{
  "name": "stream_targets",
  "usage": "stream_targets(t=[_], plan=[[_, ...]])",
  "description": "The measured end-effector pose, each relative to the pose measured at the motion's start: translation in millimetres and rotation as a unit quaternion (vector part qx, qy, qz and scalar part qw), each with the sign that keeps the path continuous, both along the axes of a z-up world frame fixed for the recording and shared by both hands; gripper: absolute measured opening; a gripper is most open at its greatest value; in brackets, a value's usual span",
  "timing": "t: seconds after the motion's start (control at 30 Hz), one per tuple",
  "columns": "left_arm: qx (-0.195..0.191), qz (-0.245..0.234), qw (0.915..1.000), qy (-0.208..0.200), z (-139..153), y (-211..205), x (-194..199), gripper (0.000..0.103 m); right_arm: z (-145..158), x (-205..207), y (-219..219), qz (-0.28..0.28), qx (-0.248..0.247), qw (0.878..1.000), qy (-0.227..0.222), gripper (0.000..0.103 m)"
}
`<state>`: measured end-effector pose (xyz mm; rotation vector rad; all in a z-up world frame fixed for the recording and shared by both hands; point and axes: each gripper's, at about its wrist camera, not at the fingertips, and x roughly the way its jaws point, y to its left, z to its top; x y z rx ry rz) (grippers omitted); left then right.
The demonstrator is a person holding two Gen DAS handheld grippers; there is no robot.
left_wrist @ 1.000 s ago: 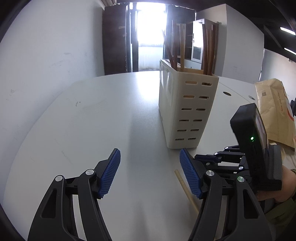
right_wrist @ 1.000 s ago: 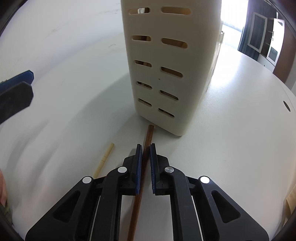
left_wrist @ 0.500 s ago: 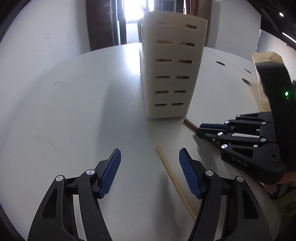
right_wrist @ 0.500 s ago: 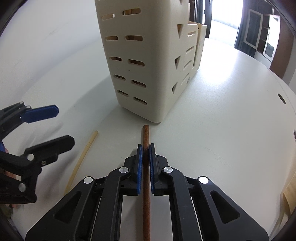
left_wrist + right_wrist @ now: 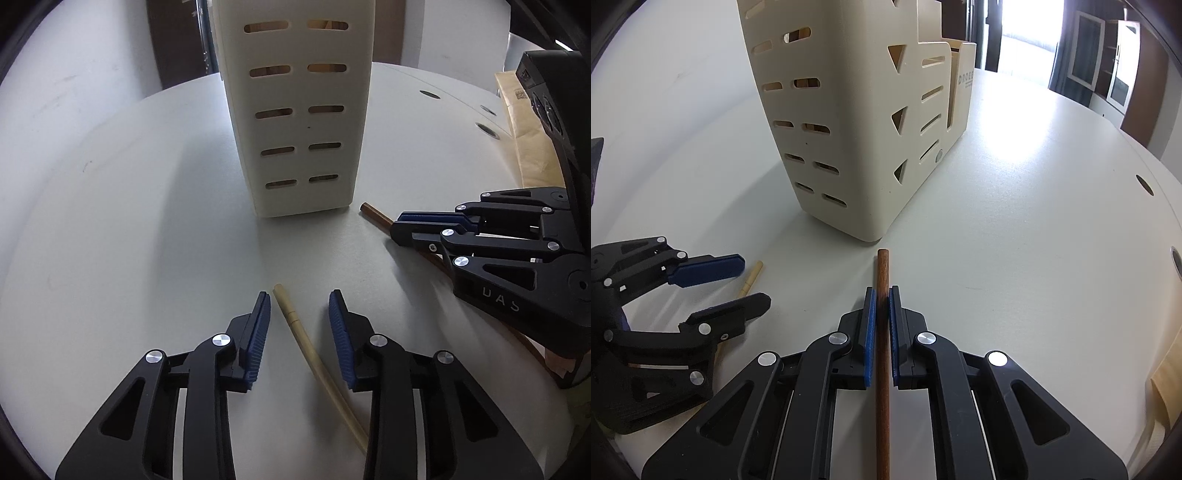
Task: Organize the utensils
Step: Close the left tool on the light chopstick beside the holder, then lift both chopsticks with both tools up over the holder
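A pale bamboo chopstick [image 5: 295, 328] lies on the white table [image 5: 129, 240] in front of the cream slotted plastic utensil holder [image 5: 299, 110], between the pads of the left gripper [image 5: 299, 325], whose jaws have just been closing but do not yet touch it. Just beside it, also before the holder, the right gripper [image 5: 881, 325] is clamped on a dark brown wooden chopstick [image 5: 882, 387].
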<state>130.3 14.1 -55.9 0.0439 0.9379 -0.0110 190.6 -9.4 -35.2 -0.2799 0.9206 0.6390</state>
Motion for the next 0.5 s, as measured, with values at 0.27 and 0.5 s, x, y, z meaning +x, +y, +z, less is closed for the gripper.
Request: stream_targets(t=[0.27,0.5], plan=[[0.005,-0.002,1.0,0.004,5.2,4.1,1.4,0.005,8.5,-1.2,-13.6,0.004,0.016,1.0,-0.017,0.008],[0.013,0.008,0.9998,-0.016,16.3,-0.2,3.6,0.005,41.2,-8.0,-34.9,-0.01,0.069,0.996,-0.052,0.008]])
